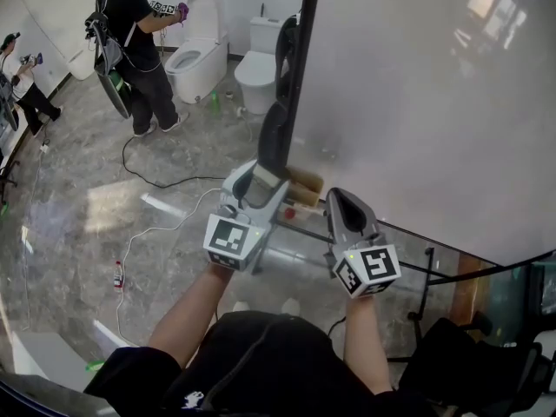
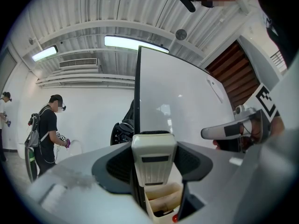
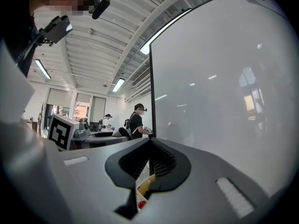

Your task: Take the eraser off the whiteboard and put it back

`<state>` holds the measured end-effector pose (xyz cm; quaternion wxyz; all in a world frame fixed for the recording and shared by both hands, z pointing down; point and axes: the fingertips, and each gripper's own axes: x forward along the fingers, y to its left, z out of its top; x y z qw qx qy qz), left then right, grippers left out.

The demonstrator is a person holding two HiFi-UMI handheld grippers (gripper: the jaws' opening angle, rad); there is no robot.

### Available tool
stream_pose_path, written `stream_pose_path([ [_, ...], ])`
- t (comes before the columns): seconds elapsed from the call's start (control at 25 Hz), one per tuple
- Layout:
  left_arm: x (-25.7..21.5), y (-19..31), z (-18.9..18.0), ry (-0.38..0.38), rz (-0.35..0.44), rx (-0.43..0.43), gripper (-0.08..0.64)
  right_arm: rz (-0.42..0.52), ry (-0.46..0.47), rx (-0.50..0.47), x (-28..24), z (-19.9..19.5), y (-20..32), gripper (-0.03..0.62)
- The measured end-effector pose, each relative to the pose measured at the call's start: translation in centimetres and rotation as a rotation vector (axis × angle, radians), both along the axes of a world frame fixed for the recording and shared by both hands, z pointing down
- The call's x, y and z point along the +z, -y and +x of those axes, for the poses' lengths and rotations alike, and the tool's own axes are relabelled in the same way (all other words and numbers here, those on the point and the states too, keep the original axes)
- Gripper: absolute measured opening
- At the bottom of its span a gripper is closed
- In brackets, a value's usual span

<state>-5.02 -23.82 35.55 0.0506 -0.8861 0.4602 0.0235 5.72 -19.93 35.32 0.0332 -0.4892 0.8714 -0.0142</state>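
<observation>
Jaws of left gripper [image 1: 261,183] wide, clamped on eraser [image 2: 154,160] near whiteboard [image 1: 417,102] edge; right gripper [image 3: 150,160] closed, empty.

Whiteboard [image 1: 417,102]: one. Eraser [image 2: 154,160]: one. Grippers: two, left gripper [image 1: 259,179] and right gripper [image 1: 345,202]. Marker cubes [image 1: 233,237]: two, one on each gripper. Toilets: two, toilet with lid up [image 1: 198,55], toilet beside it [image 1: 259,66]. Other people on floor: two, person in black [image 1: 135,42] by toilets, person at left edge of floor [image 1: 24,89]. Long ceiling lights [image 2: 135,42] in left gripper view: two.
</observation>
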Motion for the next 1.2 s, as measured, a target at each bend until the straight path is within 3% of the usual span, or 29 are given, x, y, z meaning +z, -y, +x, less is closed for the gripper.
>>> stream_pose_path([
  [0.4, 0.8, -0.4, 0.4, -0.003, -0.038, 0.023, 0.267, -0.006, 0.006, 0.003, 0.3, -0.1, -0.5, 0.004],
  [1.2, 1.7, 0.2, 2.2, -0.022, -0.04, 0.067, 0.27, -0.019, 0.011, 0.024, 1.0, 1.2, -0.1, 0.005],
])
